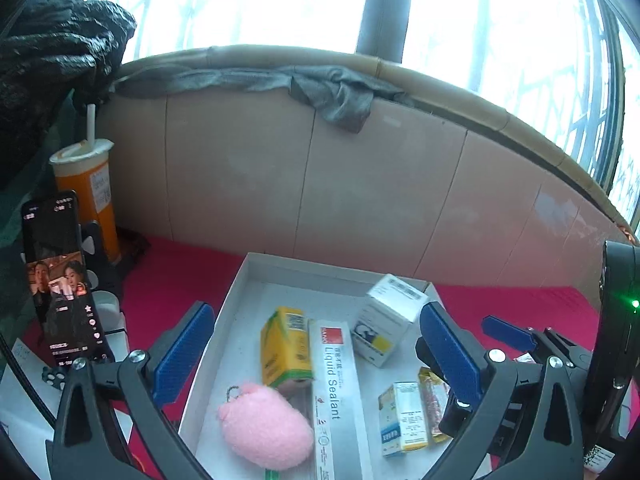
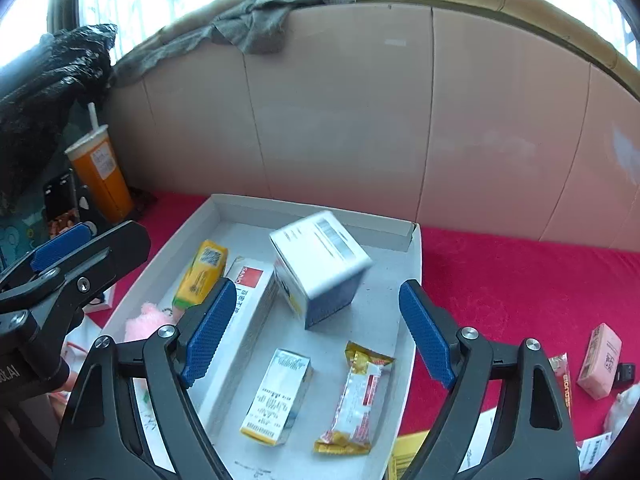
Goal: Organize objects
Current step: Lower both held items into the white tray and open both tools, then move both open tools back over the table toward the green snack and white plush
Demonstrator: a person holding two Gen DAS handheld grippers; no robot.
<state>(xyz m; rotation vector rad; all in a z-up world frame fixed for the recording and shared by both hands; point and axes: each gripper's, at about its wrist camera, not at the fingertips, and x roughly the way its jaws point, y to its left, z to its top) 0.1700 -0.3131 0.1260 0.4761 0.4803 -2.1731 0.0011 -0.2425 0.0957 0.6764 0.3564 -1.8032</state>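
Both the left gripper point(image 1: 316, 354) and the right gripper point(image 2: 316, 330) are seen wide open, nothing held. In the white tray point(image 2: 412, 300) six items are counted: one snack bar point(image 2: 356, 398), one small carton point(image 2: 278, 396), one pink plush point(image 1: 266, 426), one sealant box point(image 1: 334, 384), one yellow box point(image 1: 284, 346) and, farthest, one tilted, blurred white-and-blue box point(image 2: 320, 264).

1. The white tray point(image 2: 416, 264) is seen to be of matt cardboard, its floor faintly grainy.
2. The pink toy point(image 1: 266, 426) is covered in fuzzy plush.
3. The snack bar point(image 2: 354, 398) is wrapped in glossy, crinkled foil.
4. The sealant box point(image 1: 338, 392), yellow carton point(image 1: 284, 346) and white-and-blue box point(image 2: 320, 264) are made of smooth printed card.
5. The red cover point(image 2: 520, 280) is shown as soft, napped cloth.
6. The pads point(image 2: 208, 332) are of ribbed blue plastic, set on matt black plastic arms with shiny metal screws.
7. The cup point(image 1: 90, 196) appears as translucent plastic.
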